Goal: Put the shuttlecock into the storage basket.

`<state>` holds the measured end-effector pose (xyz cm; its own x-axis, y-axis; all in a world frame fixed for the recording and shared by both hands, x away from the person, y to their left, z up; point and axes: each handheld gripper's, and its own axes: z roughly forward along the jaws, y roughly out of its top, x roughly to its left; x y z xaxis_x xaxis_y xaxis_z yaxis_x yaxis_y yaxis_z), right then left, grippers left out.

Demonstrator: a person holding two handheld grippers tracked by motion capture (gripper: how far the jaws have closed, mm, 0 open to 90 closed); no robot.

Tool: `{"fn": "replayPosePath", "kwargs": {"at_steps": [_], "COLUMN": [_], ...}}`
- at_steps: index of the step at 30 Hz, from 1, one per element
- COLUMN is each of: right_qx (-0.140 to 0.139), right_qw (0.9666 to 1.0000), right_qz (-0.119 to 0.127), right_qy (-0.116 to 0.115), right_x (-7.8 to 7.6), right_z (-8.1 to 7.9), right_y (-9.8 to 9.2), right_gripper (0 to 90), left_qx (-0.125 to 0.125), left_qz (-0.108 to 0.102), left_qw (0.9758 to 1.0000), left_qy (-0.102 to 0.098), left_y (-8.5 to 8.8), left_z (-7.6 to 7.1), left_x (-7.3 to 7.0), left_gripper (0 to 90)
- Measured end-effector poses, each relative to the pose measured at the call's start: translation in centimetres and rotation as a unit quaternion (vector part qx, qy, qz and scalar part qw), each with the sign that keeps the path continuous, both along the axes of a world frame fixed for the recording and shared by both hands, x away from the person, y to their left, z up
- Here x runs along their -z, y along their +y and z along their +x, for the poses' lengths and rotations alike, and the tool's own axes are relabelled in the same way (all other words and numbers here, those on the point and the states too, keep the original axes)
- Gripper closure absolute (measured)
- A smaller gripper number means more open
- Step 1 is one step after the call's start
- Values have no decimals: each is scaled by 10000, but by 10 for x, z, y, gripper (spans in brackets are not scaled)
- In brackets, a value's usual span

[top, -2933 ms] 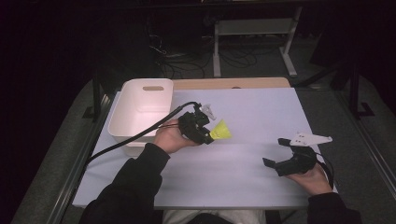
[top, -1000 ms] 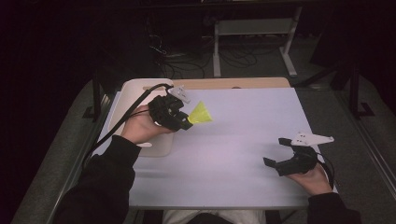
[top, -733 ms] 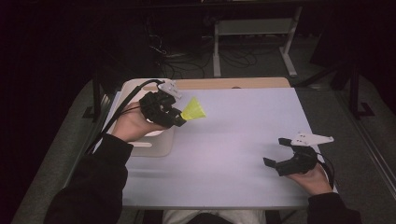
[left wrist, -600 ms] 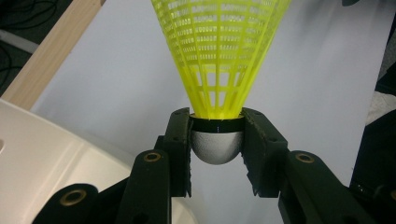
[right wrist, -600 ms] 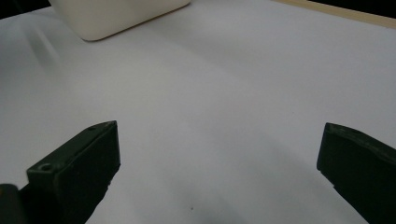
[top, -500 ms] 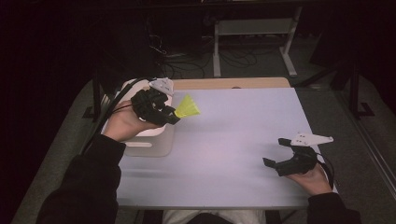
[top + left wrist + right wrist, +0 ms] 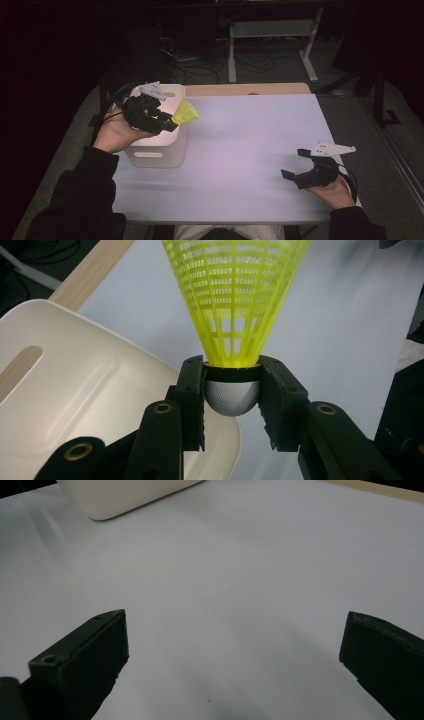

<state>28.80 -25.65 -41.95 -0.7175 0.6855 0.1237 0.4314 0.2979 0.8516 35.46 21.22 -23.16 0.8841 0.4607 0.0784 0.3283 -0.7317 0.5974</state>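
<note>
Left gripper view: shuttlecock [image 7: 235, 305] cork clamped between the jaws.

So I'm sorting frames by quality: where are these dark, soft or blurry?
High view: room black, table lit, left gripper slightly soft. Left gripper view: shuttlecock crisp, white bin softer. Right gripper view: right gripper near-black, bin corner blurred.

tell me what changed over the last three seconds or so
The left gripper carried the yellow shuttlecock from mid-table back and to the left, up over the white bin. It stayed shut on the shuttlecock's rounded base the whole way, and nothing was let go. The right gripper, jaws apart, the bin and the white table sheet stayed put.
</note>
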Motion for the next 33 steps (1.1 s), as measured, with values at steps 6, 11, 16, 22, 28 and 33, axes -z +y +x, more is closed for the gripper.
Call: {"fn": "replayPosePath", "kwargs": {"at_steps": [6,11,16,22,28,33], "right_qx": [-2,-7,-5,-8,-5,-20], "right_qw": [10000,10000,10000,10000,10000,10000], "right_qz": [-5,-11,-12,-25,-31,-53], "right_qy": [8,9,18,27,37,44], "right_x": [0,0,1,1,1,1], "right_z": [0,0,0,0,0,0], "right_y": [0,0,0,0,1,1], "right_gripper": [0,0,0,0,0,0], "left_qx": [-112,-255,-323,-433,-508,-523], "left_qz": [-62,-140,-175,-260,-218,-176], "left_qw": [9999,9996,9993,9987,9984,9983], "left_qy": [9,31,32,56,133,184], "left_y": [12,24,33,49,58,62], "left_z": [0,2,3,6,9,11], "left_x": [-3,-2,0,5,12,16], "left_gripper": [649,649,649,649,649,649]}}
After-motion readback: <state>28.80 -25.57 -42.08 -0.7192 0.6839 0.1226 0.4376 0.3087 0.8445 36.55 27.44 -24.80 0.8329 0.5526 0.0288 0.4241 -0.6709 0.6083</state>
